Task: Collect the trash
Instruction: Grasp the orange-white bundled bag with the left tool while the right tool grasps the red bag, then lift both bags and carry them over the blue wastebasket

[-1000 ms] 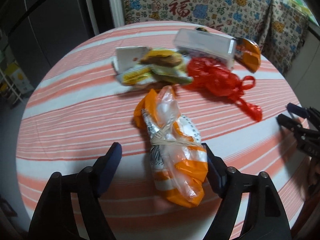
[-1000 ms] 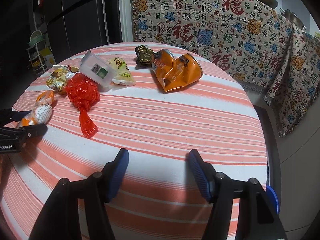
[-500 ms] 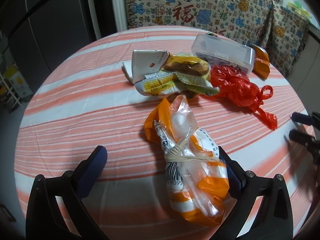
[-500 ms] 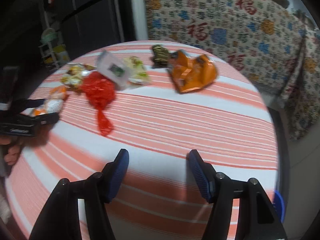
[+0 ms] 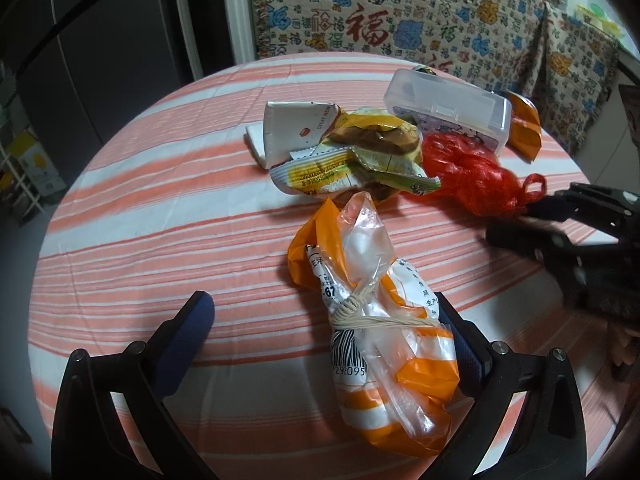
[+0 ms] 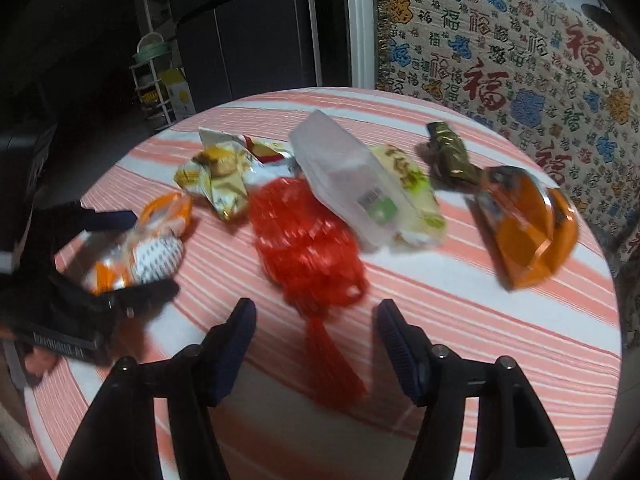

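Where left view cuts off, gold wrapper visible

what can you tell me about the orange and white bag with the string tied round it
The orange and white bag is crinkled clear plastic printed with orange bands, black text and a barcode, cinched at its middle by beige string. It lies lengthwise on the striped tablecloth, neck toward the wrapper pile. It sits between the open fingers of the left gripper, against the right-hand finger and apart from the other.
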The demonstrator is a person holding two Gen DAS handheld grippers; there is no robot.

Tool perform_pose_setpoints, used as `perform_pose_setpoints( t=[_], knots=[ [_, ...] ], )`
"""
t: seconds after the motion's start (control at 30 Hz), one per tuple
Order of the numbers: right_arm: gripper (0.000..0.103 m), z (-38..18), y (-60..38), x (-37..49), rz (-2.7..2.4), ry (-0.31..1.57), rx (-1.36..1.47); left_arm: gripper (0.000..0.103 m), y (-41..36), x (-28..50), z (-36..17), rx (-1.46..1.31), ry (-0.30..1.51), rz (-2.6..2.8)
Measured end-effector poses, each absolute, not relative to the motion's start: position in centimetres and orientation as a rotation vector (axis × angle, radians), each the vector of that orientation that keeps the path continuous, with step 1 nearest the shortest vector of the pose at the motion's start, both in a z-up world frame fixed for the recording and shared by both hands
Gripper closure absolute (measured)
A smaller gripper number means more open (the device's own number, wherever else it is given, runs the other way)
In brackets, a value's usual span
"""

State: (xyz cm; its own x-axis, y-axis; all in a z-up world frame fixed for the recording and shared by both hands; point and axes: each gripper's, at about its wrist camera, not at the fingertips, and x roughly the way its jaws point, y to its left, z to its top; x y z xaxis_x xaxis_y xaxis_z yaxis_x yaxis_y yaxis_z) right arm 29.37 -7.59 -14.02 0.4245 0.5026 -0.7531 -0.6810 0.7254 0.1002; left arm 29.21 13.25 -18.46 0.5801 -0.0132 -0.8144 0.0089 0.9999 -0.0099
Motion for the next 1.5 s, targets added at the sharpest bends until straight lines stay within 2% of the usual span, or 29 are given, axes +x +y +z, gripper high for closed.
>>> perform_pose_setpoints(
  t=[0.03, 0.1, 0.43, 0.57, 0.6, 0.67, 0.7, 0.77, 0.83, 0.9, 0.93, 1.03, 1.2, 1.5],
  knots=[
    [0.077, -14.0, -7.5, 29.5, 0.749, 0.853, -0.227, 0.000, 13.2, 29.1, -18.4, -0.006, 0.952, -0.013],
    [0.079, -14.0, -7.5, 29.7, 0.736, 0.862, -0.202, 0.000, 13.2, 29.1, -18.4, -0.007, 0.951, -0.015],
    [0.080, -14.0, -13.0, 24.7, 0.456, 0.854, -0.240, 0.000, 14.9, 27.6, -18.2, 0.008, 0.976, -0.016],
    [0.076, -14.0, -13.5, 23.7, 0.466, 0.839, -0.265, 0.000, 17.2, 25.9, -18.1, -0.016, 1.000, 0.019],
    [0.074, -14.0, -13.5, 23.7, 0.472, 0.838, -0.272, 0.000, 17.4, 25.6, -18.1, -0.021, 0.998, 0.023],
    [0.056, -13.9, -13.6, 23.8, 0.468, 0.841, -0.275, 0.000, 17.0, 25.5, -18.1, -0.015, 0.984, 0.020],
    [0.042, -14.0, -13.9, 24.1, 0.461, 0.849, -0.265, 0.000, 16.6, 25.6, -18.1, -0.010, 0.977, 0.007],
    [0.039, -14.2, -14.4, 24.5, 0.475, 0.875, -0.221, 0.000, 15.9, 26.1, -18.2, 0.007, 0.959, -0.023],
    [0.032, -14.3, -14.6, 25.2, 0.505, 0.890, -0.215, 0.000, 15.6, 27.1, -18.2, 0.010, 0.954, -0.034],
    [0.030, -14.4, -14.3, 25.4, 0.551, 0.877, -0.253, 0.000, 15.5, 28.0, -18.2, 0.003, 0.953, -0.024],
    [0.024, -14.5, -14.3, 25.4, 0.561, 0.871, -0.248, 0.000, 15.5, 28.4, -18.2, 0.002, 0.953, -0.021],
    [0.016, -14.6, -14.0, 26.5, 0.571, 0.879, -0.251, 0.000, 15.4, 28.9, -18.3, 0.000, 0.952, -0.012],
    [0.008, -14.8, -13.3, 27.8, 0.571, 0.893, -0.249, 0.000, 15.4, 28.9, -18.3, -0.001, 0.952, -0.010],
    [0.007, -14.7, -13.2, 27.9, 0.571, 0.896, -0.251, 0.000, 15.4, 28.8, -18.3, 0.007, 0.958, -0.020]
  ],
)
